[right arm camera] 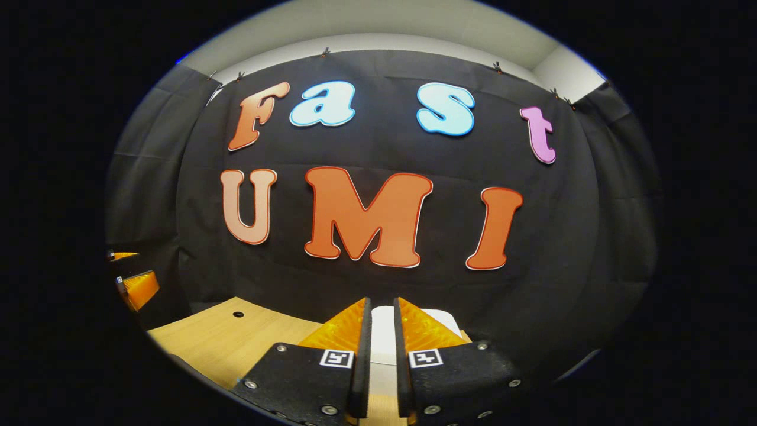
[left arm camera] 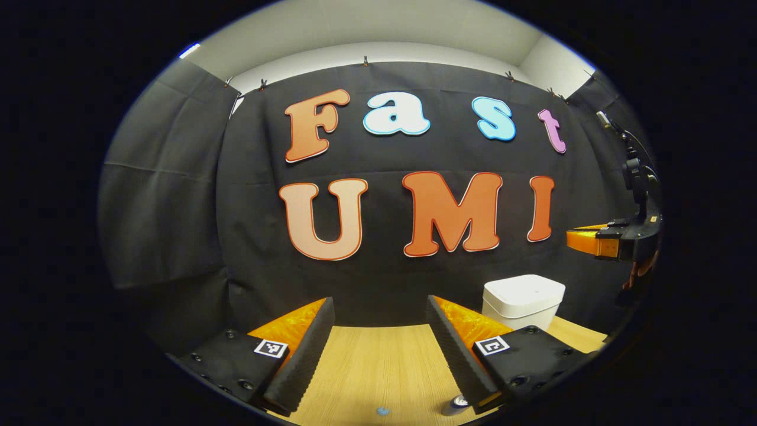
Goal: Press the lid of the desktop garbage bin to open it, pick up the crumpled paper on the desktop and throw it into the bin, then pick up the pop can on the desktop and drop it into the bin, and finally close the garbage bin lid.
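From the left gripper view I find the left gripper (left arm camera: 378,349) held above the wooden desktop (left arm camera: 378,367) with its jaws spread wide and nothing between them but bare wood. The garbage bin (left arm camera: 523,300), white and with its lid down flat, stands at the far edge of the desktop against the black cloth wall (left arm camera: 177,225), to the right of my left gripper's right finger, which hides part of its lower left side. Near the lower edge of that view, just by the tip end of the same finger, I see the rounded metallic top of what may be the pop can (left arm camera: 456,404); too little of it shows for me to be certain. A small blue speck (left arm camera: 383,410) lies on the wood close by.

At the far right of the left gripper view the right gripper (left arm camera: 594,239) hangs in the air, higher than the bin.

In the right gripper view its own jaws (right arm camera: 379,349) are drawn nearly together, a narrow gap left between them, gripping nothing. The bin (right arm camera: 440,322) sits directly ahead beyond them, its lid closed. The left gripper (right arm camera: 139,289) shows at the far left edge, beyond the desktop (right arm camera: 236,337).

I cannot make out the crumpled paper.
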